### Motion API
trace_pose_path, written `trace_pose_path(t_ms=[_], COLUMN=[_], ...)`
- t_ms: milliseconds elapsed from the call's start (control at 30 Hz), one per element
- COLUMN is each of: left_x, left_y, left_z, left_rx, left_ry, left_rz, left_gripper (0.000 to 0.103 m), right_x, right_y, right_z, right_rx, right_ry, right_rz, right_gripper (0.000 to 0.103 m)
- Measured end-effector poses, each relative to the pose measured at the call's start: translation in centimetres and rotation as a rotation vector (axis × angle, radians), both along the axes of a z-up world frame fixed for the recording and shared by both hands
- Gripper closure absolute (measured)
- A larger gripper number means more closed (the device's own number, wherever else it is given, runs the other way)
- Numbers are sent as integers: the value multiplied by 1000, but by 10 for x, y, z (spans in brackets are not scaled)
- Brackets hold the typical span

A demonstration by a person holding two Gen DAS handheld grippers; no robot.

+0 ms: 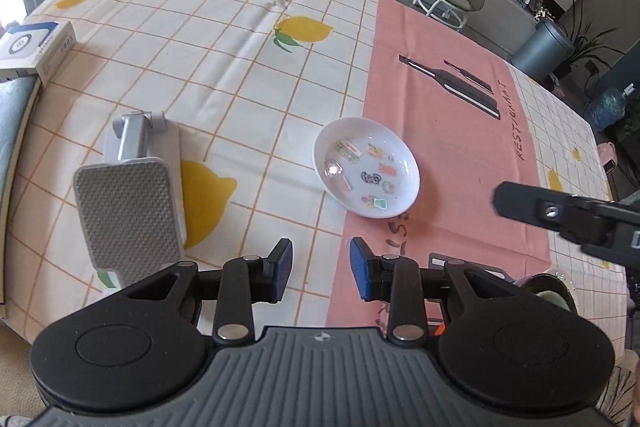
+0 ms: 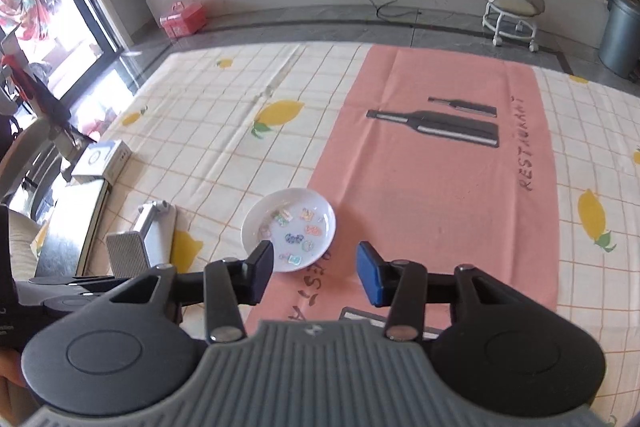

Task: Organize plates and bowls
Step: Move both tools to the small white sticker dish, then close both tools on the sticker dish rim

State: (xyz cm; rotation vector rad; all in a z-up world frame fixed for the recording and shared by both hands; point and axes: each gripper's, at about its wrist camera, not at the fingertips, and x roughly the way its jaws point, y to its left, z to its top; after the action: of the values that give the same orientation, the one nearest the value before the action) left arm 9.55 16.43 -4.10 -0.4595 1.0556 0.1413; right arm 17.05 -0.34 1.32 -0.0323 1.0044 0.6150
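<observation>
We see the right tool [image 1: 568,219] cut off by the frame edge; beside the white plate [image 1: 366,167], its stickers stay unreadable.

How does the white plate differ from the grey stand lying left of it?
The white plate is round and shallow with small colourful pictures inside; the grey stand is rectangular with a dotted textured face. The plate straddles the edge of the pink mat; the stand lies wholly on the lemon cloth. Both rest on the table, untouched by the open left gripper and right gripper.
</observation>
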Motion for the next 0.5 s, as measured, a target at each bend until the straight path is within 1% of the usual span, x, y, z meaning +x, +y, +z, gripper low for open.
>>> trace_pose_path(t_ms=[67,167,300,367,433,500], left_x=[3,9,23,29,36,40], left_y=[-1,-1,6,11,17,24], left_z=[0,2,-4,-9,-17,-26], left_rx=[0,5,-36,-39,-50,-99], left_ry=[-14,-40,-45,-47,-38,-28], left_rz=[21,42,92,128,155,182], left_gripper=[64,64,64,64,64,66], right_x=[6,21,50,63,74,82], right_y=[9,20,32,37,42,48], right_z=[-11,-20,-33,-42,-50,-57], right_rx=[-11,-31,-11,-13,-32,-66], right_ry=[34,55,153,191,211,207], right_rz=[-10,-44,-84,-107,-128,-137], right_gripper=[59,59,60,64,68,68])
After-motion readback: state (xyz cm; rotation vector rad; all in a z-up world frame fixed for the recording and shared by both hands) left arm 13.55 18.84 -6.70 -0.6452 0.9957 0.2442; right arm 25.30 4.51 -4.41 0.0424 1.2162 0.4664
